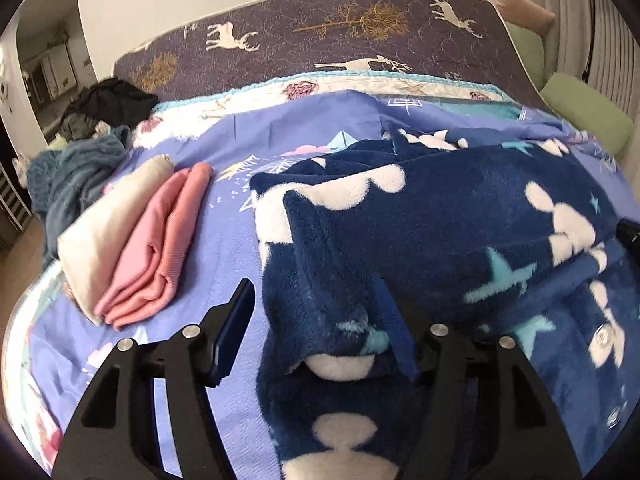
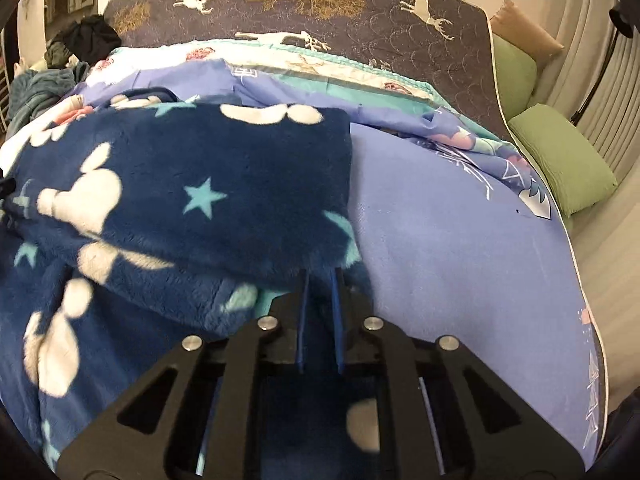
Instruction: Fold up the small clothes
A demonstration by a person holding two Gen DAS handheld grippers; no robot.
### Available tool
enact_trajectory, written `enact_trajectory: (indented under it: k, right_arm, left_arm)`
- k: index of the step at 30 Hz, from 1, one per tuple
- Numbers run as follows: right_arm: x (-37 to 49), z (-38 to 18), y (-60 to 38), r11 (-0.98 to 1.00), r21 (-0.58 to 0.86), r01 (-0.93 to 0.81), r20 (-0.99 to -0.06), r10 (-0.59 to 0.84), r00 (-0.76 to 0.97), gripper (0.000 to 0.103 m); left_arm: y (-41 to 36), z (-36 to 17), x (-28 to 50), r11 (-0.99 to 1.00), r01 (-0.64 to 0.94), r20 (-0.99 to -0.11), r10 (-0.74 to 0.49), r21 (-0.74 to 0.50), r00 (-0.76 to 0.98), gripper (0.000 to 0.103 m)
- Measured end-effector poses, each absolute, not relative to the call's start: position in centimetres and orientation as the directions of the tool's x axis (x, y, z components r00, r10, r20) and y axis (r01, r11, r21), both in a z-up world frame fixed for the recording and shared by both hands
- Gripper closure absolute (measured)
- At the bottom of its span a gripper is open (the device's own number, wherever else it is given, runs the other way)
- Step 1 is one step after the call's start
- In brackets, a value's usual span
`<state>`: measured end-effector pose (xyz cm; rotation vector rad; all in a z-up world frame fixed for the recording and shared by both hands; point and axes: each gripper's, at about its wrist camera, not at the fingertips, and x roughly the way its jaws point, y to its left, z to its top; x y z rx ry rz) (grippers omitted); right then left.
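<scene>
- Left gripper (image 1: 316,312): fingers spread wide, a bunched fold of the navy fleece garment (image 1: 440,216) sitting between them. Left pad clear of the fabric; the right one is against it. Not clamped.
- Right gripper (image 2: 320,300): fingers nearly together, pinching the near edge of the same garment (image 2: 192,192). Fabric runs down between the blue pads.
- Garment: navy fleece with white shapes and teal stars, partly folded over itself, lying across the middle of the bed (image 2: 460,240). Snap buttons show on the lower layer in the left wrist view.
- Bed has a lilac printed sheet; a second printed cover is rumpled behind the garment.
- Folded pink cloth (image 1: 160,248) lies on a folded cream cloth (image 1: 104,232), left of the garment, apart from it, near the bed edge.
- Grey-blue fleece pile (image 1: 76,176) and a dark clothes heap (image 1: 108,100) at the far left corner.
- Upright panel with deer and tree print (image 1: 320,32) behind the bed.
- Green cushions (image 2: 560,160) along the right side, tan one (image 2: 524,28) behind them.
</scene>
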<state>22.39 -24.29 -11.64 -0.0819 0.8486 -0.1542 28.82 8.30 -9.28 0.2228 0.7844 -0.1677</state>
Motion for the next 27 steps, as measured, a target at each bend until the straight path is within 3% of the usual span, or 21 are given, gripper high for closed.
enact_trajectory:
  k: [2, 3, 4, 8, 10, 13, 15, 19, 24, 26, 27]
  right_arm:
    - [21.3, -10.9, -23.9, 0.989, -0.134, 0.064, -0.71, -0.141, 0.69, 0.067]
    - [20.7, -10.6, -23.3, 0.983, -0.179, 0.05, -0.686, -0.161, 0.71, 0.049]
    - [20.4, -10.5, -22.7, 0.973, -0.226, 0.034, -0.671, -0.181, 0.719, 0.046]
    - [22.1, -12.1, -21.3, 0.941, -0.338, -0.022, -0.695, -0.234, 0.68, 0.051]
    - [22.9, -12.6, -21.6, 0.935, -0.356, 0.0, -0.691, -0.263, 0.674, 0.089]
    - [22.4, -11.7, -24.8, 0.968, -0.232, 0.096, -0.692, -0.233, 0.683, 0.103]
    - [22.0, -12.4, -27.6, 0.943, -0.251, 0.221, -0.701, -0.334, 0.63, 0.103]
    - [20.4, -12.3, -32.4, 0.971, 0.048, 0.232, -0.777, -0.109, 0.619, 0.103]
    - [22.2, -8.2, -30.2, 0.988, 0.065, 0.14, -0.717, -0.051, 0.695, 0.096]
    - [25.2, -6.6, -28.5, 0.99, 0.126, 0.063, -0.706, 0.045, 0.707, 0.081]
    - [26.4, -6.2, -27.4, 0.988, 0.155, 0.025, -0.712, 0.094, 0.696, 0.057]
  left_arm:
    - [8.3, -9.0, 28.1, 0.96, 0.244, -0.706, -0.08, 0.135, 0.704, 0.039]
    - [8.2, -8.9, 27.8, 0.959, 0.254, -0.704, -0.091, 0.129, 0.704, 0.039]
    - [8.1, -8.9, 27.6, 0.955, 0.268, -0.705, -0.102, 0.128, 0.701, 0.039]
    - [7.1, -9.9, 28.5, 0.95, 0.269, -0.728, -0.072, 0.158, 0.682, 0.035]
    - [7.0, -9.9, 28.8, 0.956, 0.252, -0.733, -0.061, 0.152, 0.677, 0.035]
    - [7.2, -9.7, 28.4, 0.955, 0.257, -0.724, -0.071, 0.151, 0.686, 0.033]
    - [7.5, -10.0, 28.3, 0.954, 0.254, -0.729, -0.061, 0.158, 0.682, 0.032]
    - [8.2, -8.8, 28.0, 0.965, 0.223, -0.71, -0.062, 0.136, 0.702, 0.032]
    - [7.0, -4.2, 29.1, 0.963, 0.27, -0.637, -0.197, 0.018, 0.745, 0.033]
    - [5.1, -3.4, 31.7, 0.95, 0.313, -0.654, -0.236, 0.0, 0.719, 0.033]
    - [4.1, -3.5, 33.1, 0.945, 0.327, -0.675, -0.248, -0.009, 0.695, 0.033]
